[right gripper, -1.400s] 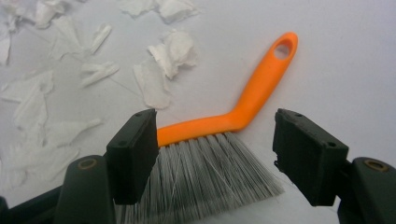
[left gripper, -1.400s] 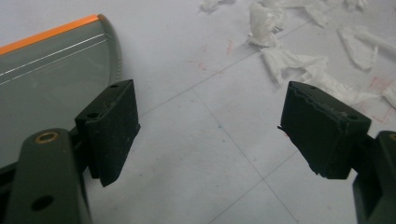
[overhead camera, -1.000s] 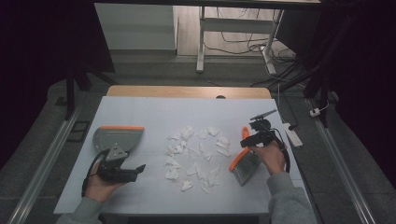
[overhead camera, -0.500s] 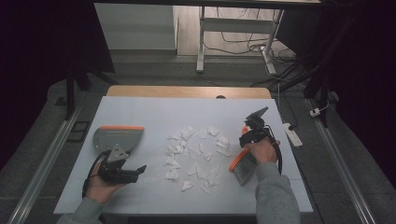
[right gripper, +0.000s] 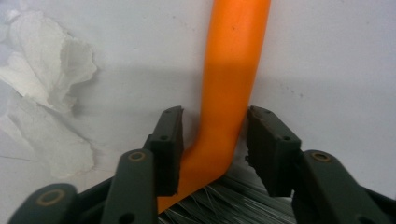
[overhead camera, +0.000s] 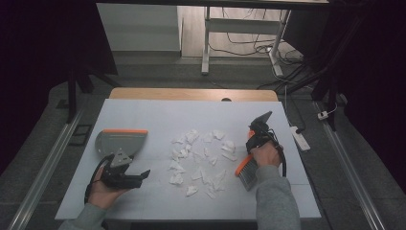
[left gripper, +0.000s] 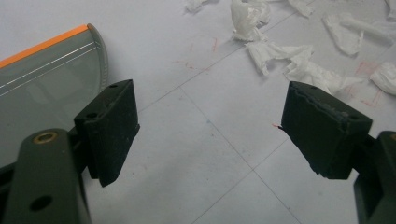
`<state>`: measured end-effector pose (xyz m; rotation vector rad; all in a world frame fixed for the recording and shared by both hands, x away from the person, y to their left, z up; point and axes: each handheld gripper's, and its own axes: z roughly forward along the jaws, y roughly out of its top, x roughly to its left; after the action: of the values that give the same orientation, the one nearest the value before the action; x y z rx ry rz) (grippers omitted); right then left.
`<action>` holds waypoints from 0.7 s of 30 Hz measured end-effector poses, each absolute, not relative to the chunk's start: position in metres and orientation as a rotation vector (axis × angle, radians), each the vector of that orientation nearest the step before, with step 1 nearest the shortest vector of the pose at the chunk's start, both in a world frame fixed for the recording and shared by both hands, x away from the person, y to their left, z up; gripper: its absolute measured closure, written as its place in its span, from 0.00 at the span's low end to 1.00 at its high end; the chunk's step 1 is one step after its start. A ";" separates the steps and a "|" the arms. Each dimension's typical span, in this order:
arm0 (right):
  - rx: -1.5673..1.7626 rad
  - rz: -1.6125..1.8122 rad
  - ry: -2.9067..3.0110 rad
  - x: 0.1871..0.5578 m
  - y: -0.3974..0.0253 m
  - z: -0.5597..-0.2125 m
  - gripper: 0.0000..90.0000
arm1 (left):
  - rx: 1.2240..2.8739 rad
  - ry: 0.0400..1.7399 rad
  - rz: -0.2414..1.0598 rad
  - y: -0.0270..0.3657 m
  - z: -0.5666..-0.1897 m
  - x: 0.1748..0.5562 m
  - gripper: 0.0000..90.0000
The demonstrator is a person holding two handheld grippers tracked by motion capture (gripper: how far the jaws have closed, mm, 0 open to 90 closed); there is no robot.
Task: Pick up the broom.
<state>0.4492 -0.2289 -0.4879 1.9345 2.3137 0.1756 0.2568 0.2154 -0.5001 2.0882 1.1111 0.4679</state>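
Observation:
A brush with an orange handle (overhead camera: 243, 166) and grey bristles (overhead camera: 248, 178) lies on the white table at the right. My right gripper (overhead camera: 249, 159) is down over it. In the right gripper view its jaws press both sides of the handle (right gripper: 233, 60) at the bend just above the bristles (right gripper: 233, 207), so my right gripper (right gripper: 212, 140) is shut on it. Several torn white paper scraps (overhead camera: 201, 160) lie scattered mid-table. A grey dustpan (overhead camera: 122, 141) with an orange edge rests at the left. Just in front of the dustpan my left gripper (overhead camera: 129, 176) is open and empty, as the left gripper view (left gripper: 210, 126) also shows.
The dustpan (left gripper: 42, 79) lies close to the left jaw, and paper scraps (left gripper: 289, 60) lie beyond the right jaw. More scraps (right gripper: 46, 65) lie left of the brush handle. A white power strip (overhead camera: 297, 136) sits off the table's right edge. Bare table surface (overhead camera: 158, 201) runs along the near edge.
My right gripper has moved left and down onto the brush handle and closed around it. The left gripper and the dustpan have stayed where they were.

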 end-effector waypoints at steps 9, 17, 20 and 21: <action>1.953 0.174 2.269 0.448 -0.230 -0.488 0.78 | 2.087 1.112 0.469 0.216 -0.500 0.256 0.22; 1.926 0.332 2.358 0.442 -0.251 -0.479 0.79 | 2.084 1.121 0.474 0.218 -0.501 0.257 0.22; 1.893 0.430 2.395 0.436 -0.260 -0.471 0.79 | 2.087 1.120 0.475 0.218 -0.501 0.257 0.22; 1.867 0.489 2.411 0.432 -0.263 -0.466 0.79 | 2.088 1.120 0.476 0.217 -0.501 0.258 0.22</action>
<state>0.4315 -0.2634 -0.4658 1.8672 2.4107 0.4886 0.2575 0.2171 -0.5008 2.0878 1.1197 0.4758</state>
